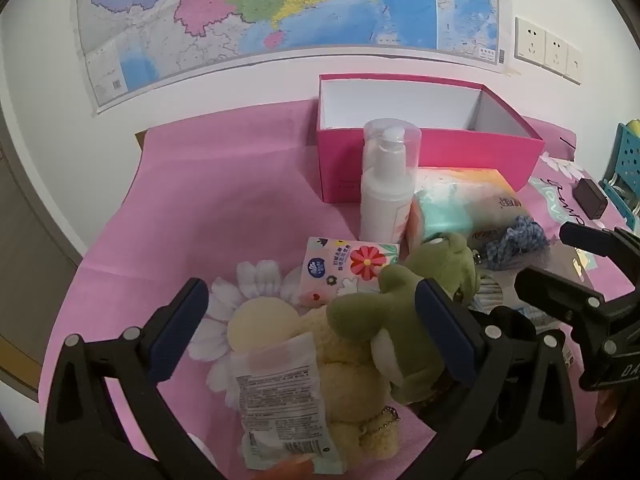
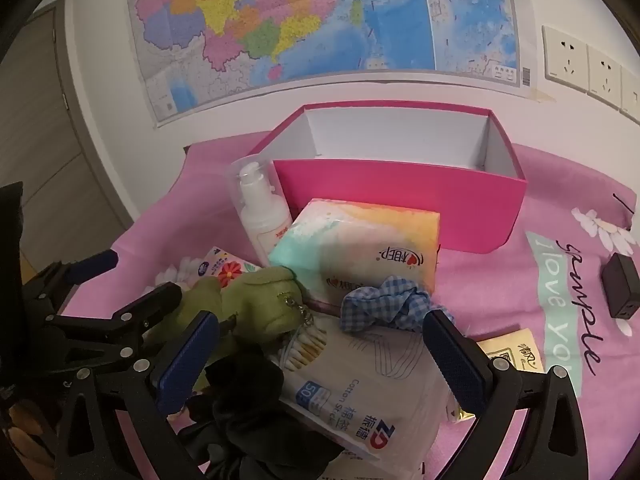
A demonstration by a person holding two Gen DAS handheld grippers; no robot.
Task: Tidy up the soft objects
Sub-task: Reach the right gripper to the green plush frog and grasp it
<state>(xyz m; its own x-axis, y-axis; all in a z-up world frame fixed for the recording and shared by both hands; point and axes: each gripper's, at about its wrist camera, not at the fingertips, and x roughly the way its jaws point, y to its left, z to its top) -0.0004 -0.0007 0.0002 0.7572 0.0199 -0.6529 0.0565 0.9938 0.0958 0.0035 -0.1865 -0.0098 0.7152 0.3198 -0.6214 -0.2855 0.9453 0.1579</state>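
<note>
A green plush toy [image 1: 384,320] lies on a cream plush toy [image 1: 348,380] on the pink cloth. My left gripper [image 1: 312,320] is open, its fingers on either side of both toys. An open pink box [image 1: 420,160] stands behind, empty. My right gripper [image 2: 320,352] is open over a pack of cotton swabs [image 2: 360,392], with a black scrunchie [image 2: 248,400] at its left finger and a blue checked scrunchie [image 2: 384,304] just ahead. The green plush [image 2: 260,300] shows at its left. A pastel tissue pack [image 2: 360,248] lies before the box [image 2: 400,196].
A white pump bottle [image 1: 388,188] stands left of the tissue pack. A small floral tissue packet [image 1: 348,268] and a wrapped snack [image 1: 280,404] lie near the toys. A black charger [image 2: 620,288] lies right. A teal basket [image 1: 624,168] is at far right.
</note>
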